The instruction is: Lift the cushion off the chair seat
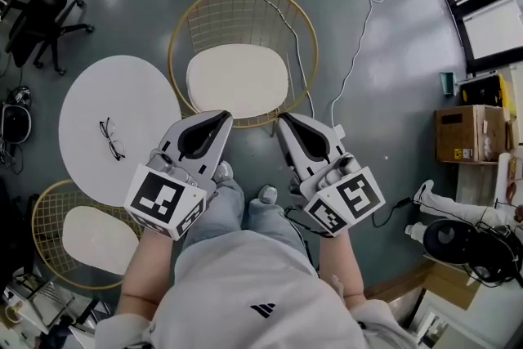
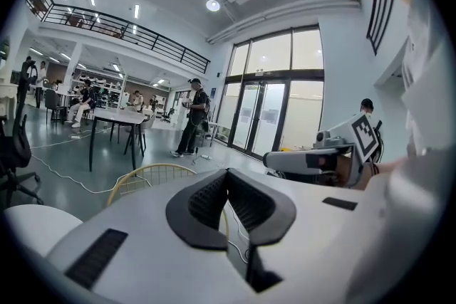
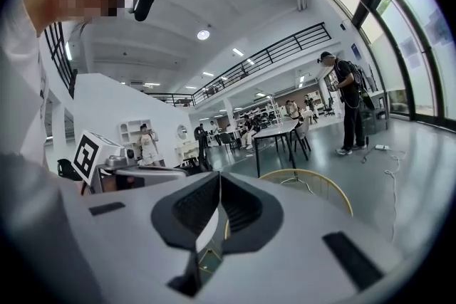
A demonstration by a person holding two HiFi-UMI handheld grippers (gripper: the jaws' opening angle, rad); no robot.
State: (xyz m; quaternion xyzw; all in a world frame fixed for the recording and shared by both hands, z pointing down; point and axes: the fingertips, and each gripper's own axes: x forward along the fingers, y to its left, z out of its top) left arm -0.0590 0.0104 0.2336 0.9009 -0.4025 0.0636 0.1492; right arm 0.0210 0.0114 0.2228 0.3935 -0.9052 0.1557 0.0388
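A cream cushion lies flat on the seat of a gold wire chair straight ahead of me in the head view. My left gripper is level with the seat's front edge at its left, shut with nothing between the jaws. My right gripper is at the front edge on the right, also shut and empty. Neither one touches the cushion. The left gripper view shows my left gripper with jaws together and the chair's back rim just beyond. The right gripper view shows my right gripper and the chair's gold rim.
A round white table with a pair of glasses stands to the left. A second wire chair with its own cushion is at lower left. A white cable runs across the floor past the chair. A cardboard box sits at right.
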